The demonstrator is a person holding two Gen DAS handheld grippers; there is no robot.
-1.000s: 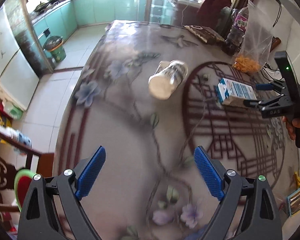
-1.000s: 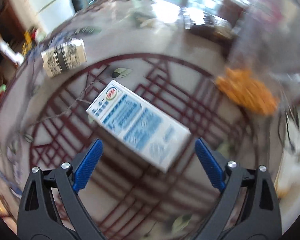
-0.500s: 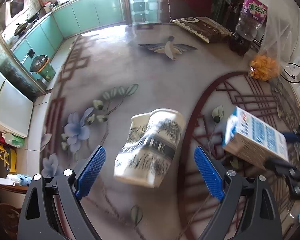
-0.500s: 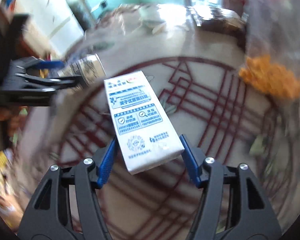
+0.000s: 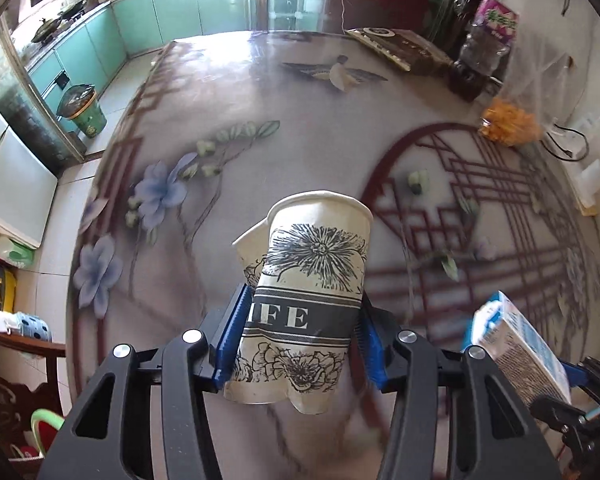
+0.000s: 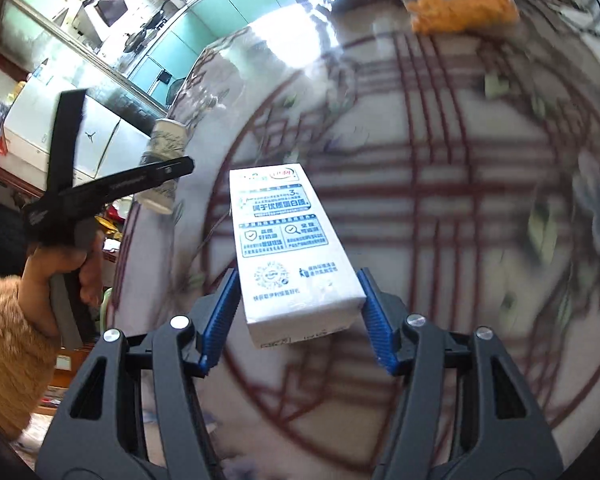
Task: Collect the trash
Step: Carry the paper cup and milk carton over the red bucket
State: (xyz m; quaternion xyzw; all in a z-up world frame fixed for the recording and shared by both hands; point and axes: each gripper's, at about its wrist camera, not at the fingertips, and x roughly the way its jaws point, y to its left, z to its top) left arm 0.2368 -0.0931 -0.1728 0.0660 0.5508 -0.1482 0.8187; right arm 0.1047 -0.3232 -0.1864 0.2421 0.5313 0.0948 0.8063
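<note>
Beneath both my tools spreads the glossy table [image 5: 228, 92], printed with flowers and red lattice; my right gripper [image 6: 298, 316] clamps a smooth rectangular milk carton [image 6: 288, 240]; my left gripper [image 5: 300, 340] pinches crumpled paper cups [image 5: 304, 300]; a bag of orange snacks [image 5: 512, 116] lies far ahead.

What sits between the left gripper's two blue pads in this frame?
A crumpled paper cup with a black floral print, clamped between the left gripper pads in the left wrist view. The right gripper likewise holds the milk carton.

Floral table [image 5: 228, 80]: snack bag [image 5: 512, 120], bottle [image 5: 484, 52].
</note>
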